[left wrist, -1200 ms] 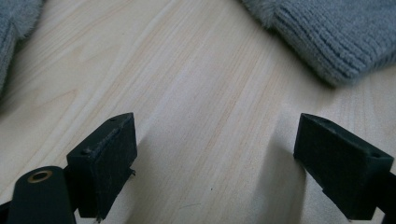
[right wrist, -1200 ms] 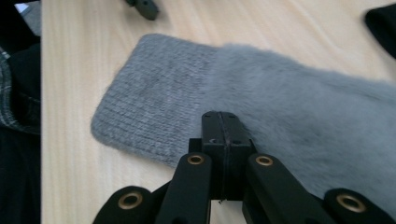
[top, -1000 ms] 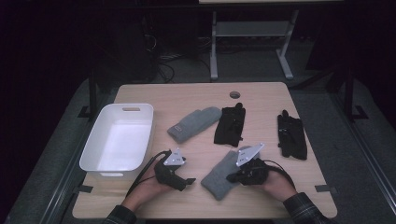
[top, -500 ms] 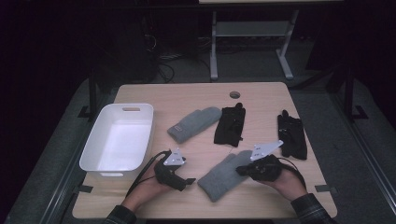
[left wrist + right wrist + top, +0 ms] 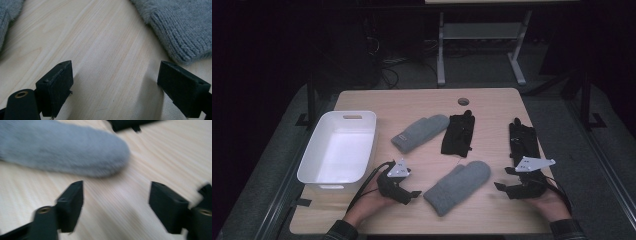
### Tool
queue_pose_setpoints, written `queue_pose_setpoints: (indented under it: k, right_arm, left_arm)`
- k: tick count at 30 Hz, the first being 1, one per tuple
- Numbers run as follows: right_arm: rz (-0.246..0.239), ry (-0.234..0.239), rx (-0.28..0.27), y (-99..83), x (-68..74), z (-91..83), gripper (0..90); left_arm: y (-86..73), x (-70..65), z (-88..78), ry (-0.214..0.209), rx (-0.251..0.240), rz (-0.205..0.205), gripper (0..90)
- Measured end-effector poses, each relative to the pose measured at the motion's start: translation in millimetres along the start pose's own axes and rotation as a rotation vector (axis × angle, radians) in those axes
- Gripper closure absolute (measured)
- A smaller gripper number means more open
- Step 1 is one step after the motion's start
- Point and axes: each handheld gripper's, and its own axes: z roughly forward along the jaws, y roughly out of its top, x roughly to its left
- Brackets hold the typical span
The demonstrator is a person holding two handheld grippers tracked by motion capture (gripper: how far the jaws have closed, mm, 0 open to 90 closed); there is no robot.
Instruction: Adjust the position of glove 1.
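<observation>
Sorting gloves: right gripper (image 5: 504, 187) jaws just opened, nothing between, fuzzy grey mitten (image 5: 458, 186) released mid-surface, cuff at 7 o'clock. Left gripper (image 5: 412, 195) jaws apart, empty, beside ribbed cuff. Probable next: grasp cuff, carry toward white plastic bin (image 5: 337, 150) at 9 o'clock.

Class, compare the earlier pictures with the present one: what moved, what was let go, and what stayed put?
The right tongs dragged the near grey mitten rightward, turning it, then opened and let go; they have just been opening, nothing between them, and now sit right of it. Unchanged: the left tongs, the white tub, the far grey mitten and both black gloves.
</observation>
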Motion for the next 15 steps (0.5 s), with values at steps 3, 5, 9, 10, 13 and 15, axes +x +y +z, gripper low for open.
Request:
queue_pose_setpoints:
  k: [3,5,9,10,13,15]
  right_arm:
    - [0.020,0.003,0.009,-6.0,-5.0,4.7,21.6]
    - [0.020,0.012,0.008,-8.3,-7.0,7.5,17.9]
    - [0.020,-0.006,0.019,-12.5,-7.2,12.2,15.5]
    - [0.020,-0.003,0.019,-13.0,-7.2,12.8,15.2]
    - [0.021,-0.005,0.027,-14.7,-5.9,16.6,13.8]
    - [0.009,-0.013,0.021,-15.6,-5.5,17.2,13.0]
  left_arm:
    - [0.0,0.3,-0.3,0.008,0.001,-0.001,12.2]
    - [0.1,0.9,-0.6,0.010,0.003,-0.006,12.3]
    - [1.8,5.0,-2.4,0.031,0.028,-0.017,12.6]
    - [2.3,6.1,-2.7,0.038,0.034,-0.027,12.6]
    - [5.0,7.3,-4.3,0.051,0.027,-0.043,12.8]
    - [8.0,7.0,-5.0,0.057,0.020,-0.052,12.8]
